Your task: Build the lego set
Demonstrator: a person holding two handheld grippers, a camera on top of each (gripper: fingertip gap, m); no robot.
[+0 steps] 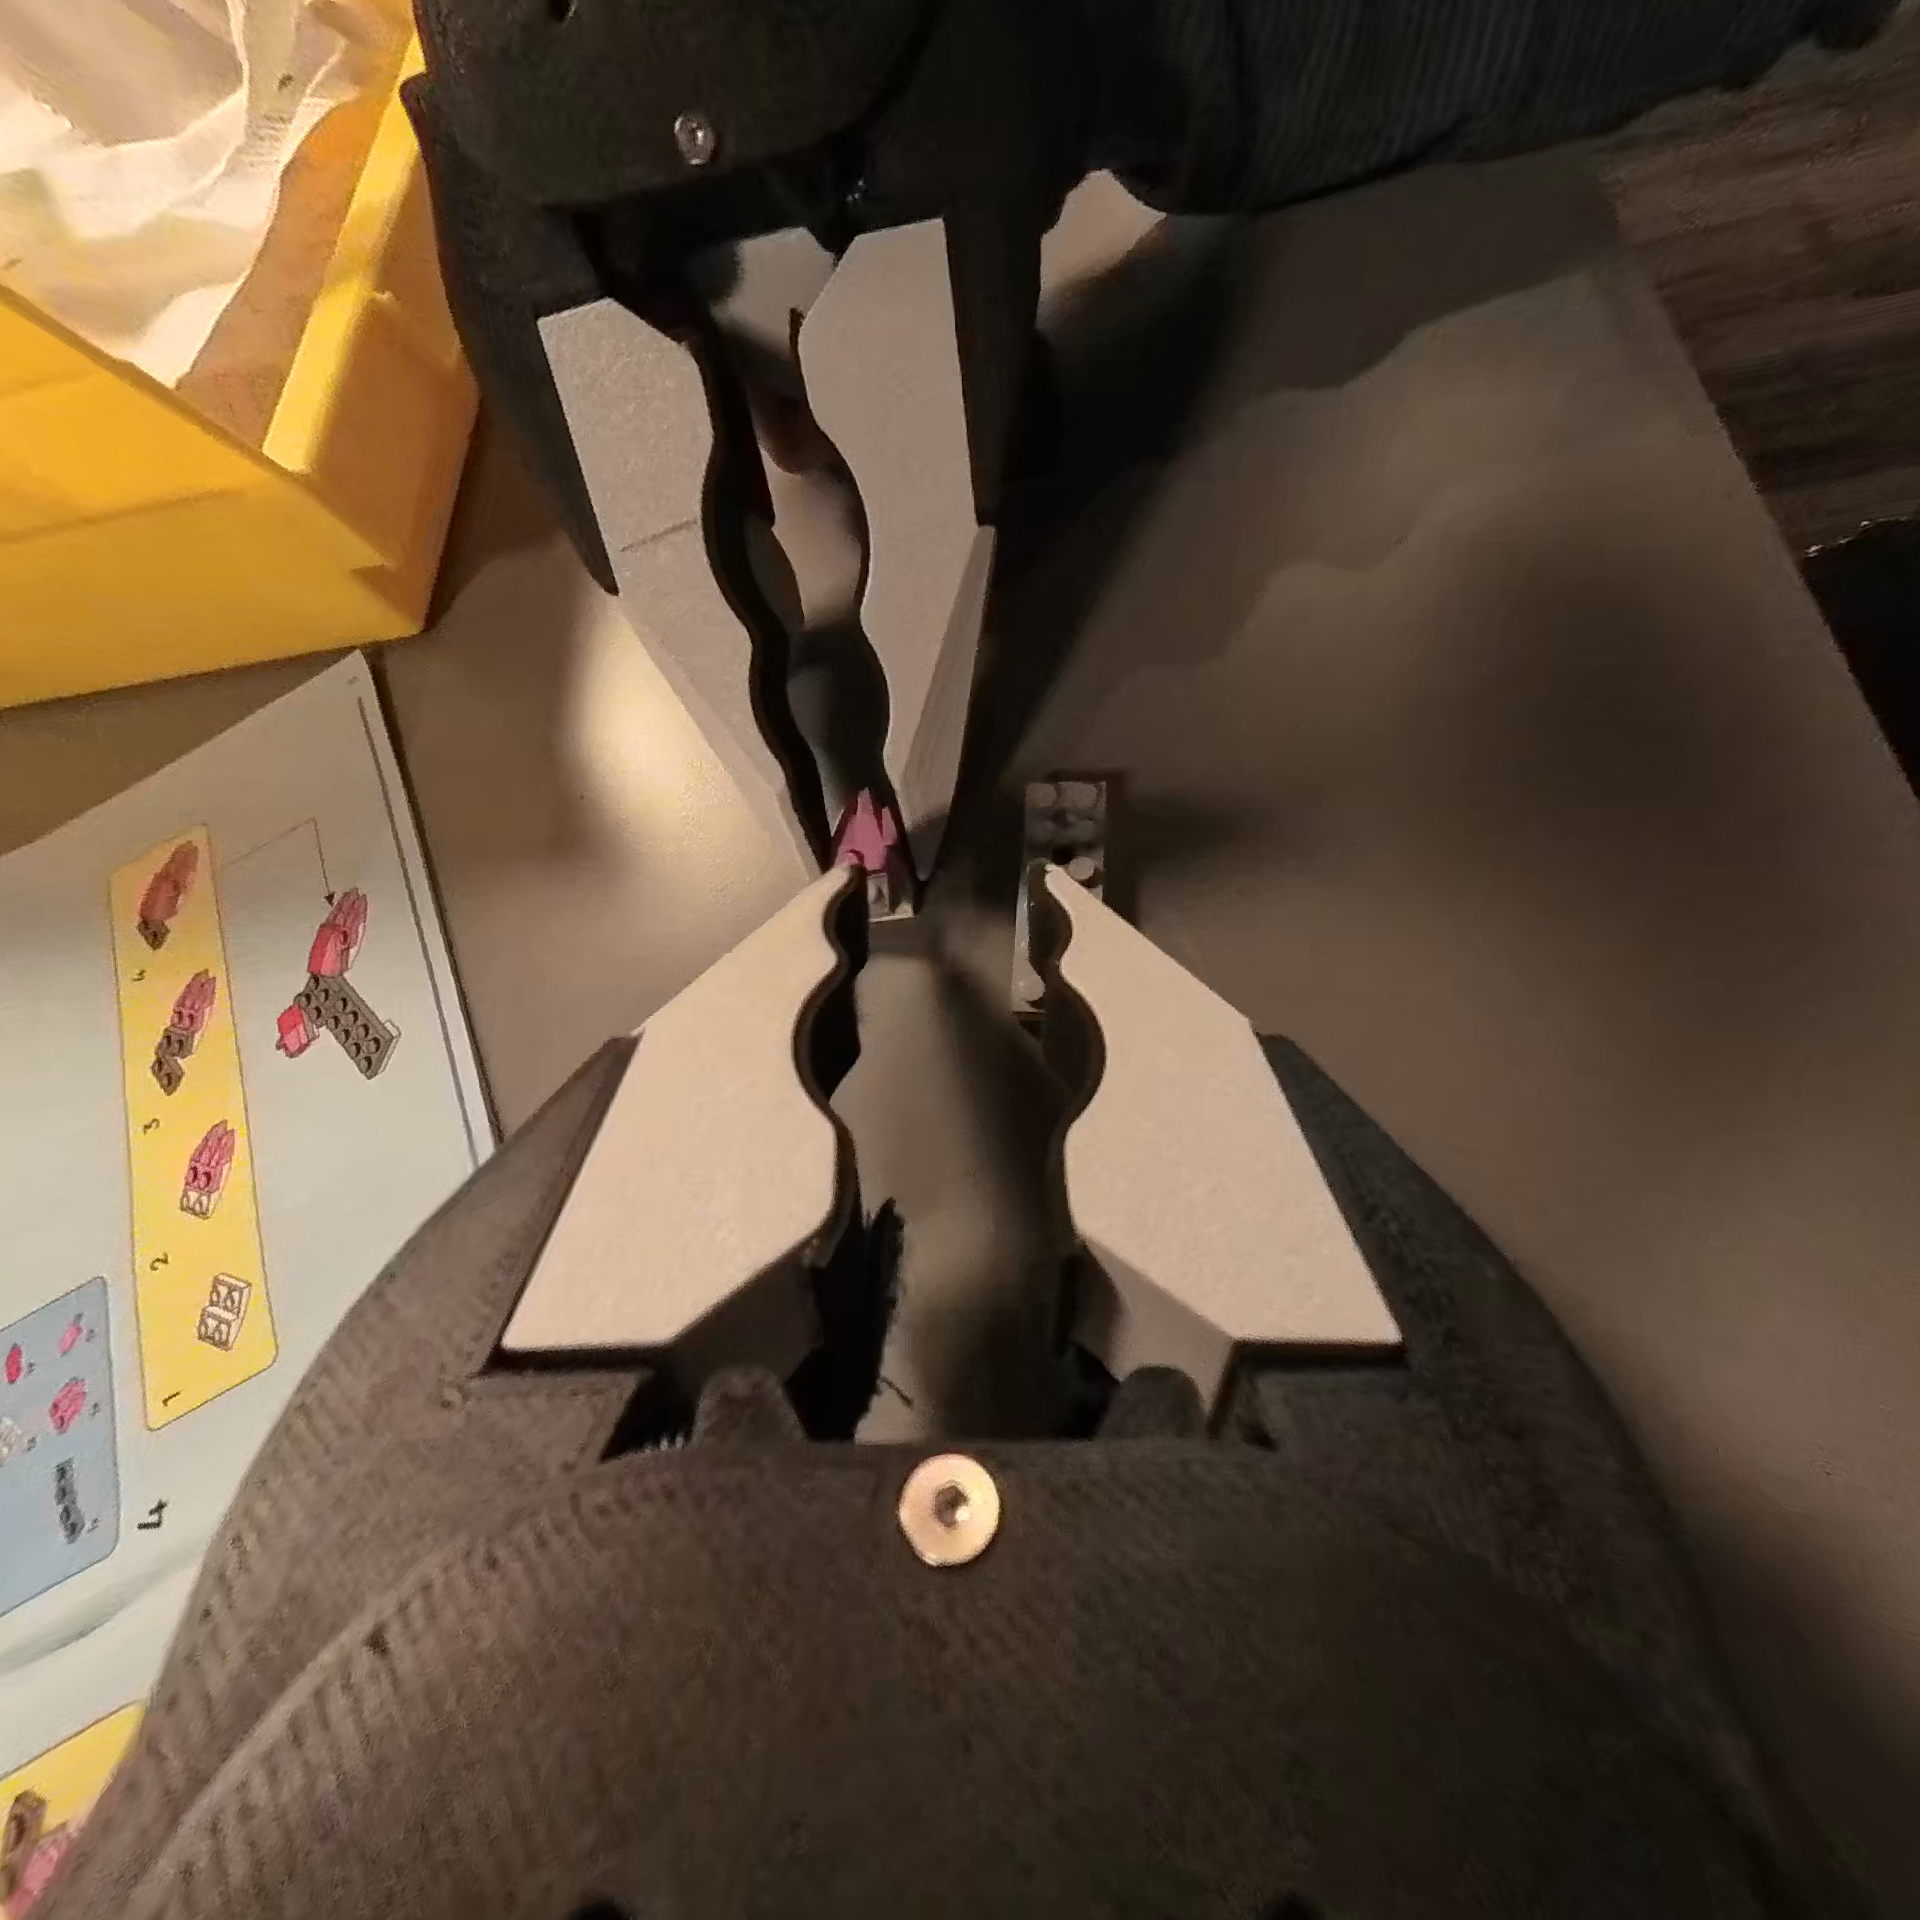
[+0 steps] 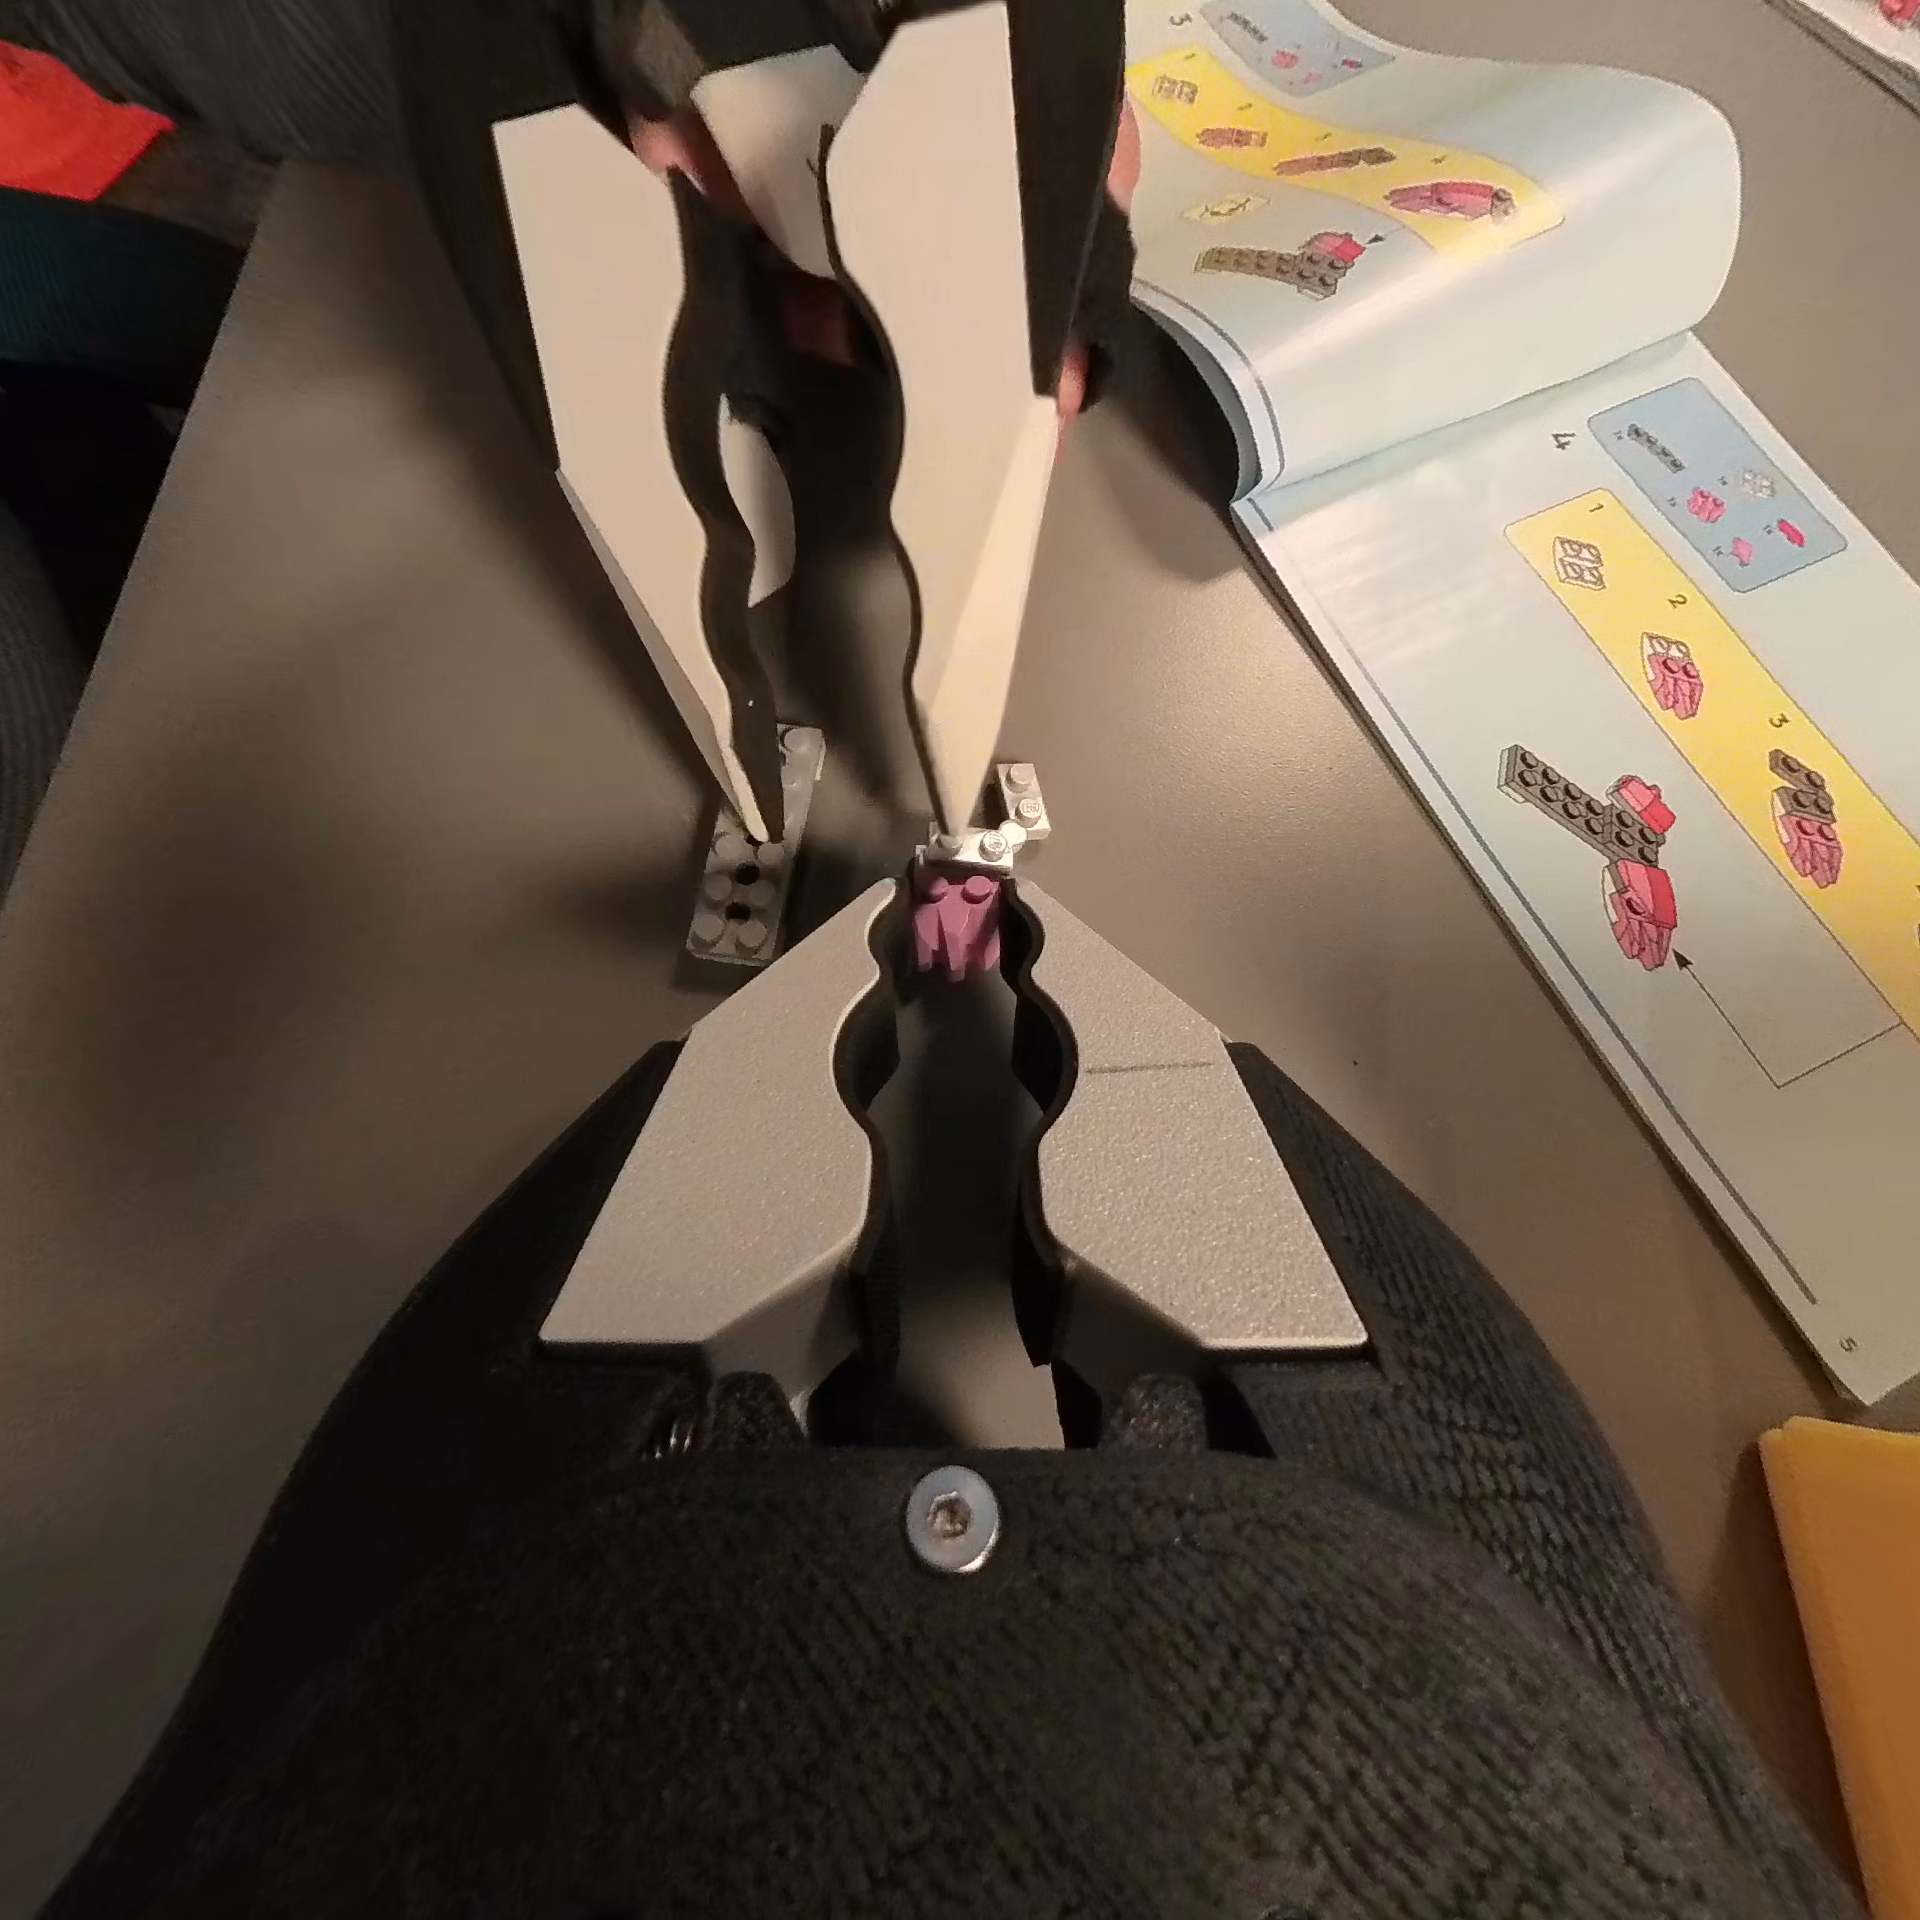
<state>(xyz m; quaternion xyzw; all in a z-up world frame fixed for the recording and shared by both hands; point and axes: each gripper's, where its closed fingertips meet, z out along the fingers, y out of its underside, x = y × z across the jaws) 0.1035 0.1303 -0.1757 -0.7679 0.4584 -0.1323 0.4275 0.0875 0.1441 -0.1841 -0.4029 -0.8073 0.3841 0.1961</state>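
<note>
My right gripper (image 2: 948,899) is shut on a small pink claw-shaped brick (image 2: 956,930) with a light grey plate piece (image 2: 987,844) on its far end, held just above the table (image 2: 312,727). The pink brick also shows in the left wrist view (image 1: 868,831), between the right gripper's tips. My left gripper (image 1: 951,881) is open and holds nothing. In the right wrist view one of its fingertips (image 2: 951,810) touches the light grey plate piece. Its other fingertip (image 2: 764,810) rests on a longer grey studded plate (image 2: 740,883) lying flat on the table; that plate also shows in the left wrist view (image 1: 1075,821).
An open instruction booklet (image 2: 1558,623) lies on the table to the right, and shows in the left wrist view (image 1: 260,1039). A yellow box (image 1: 208,520) holding a white crumpled bag (image 1: 135,156) stands beside it. A yellow edge (image 2: 1839,1610) shows at the lower right. Less than 4 cm separates the two grippers' tips.
</note>
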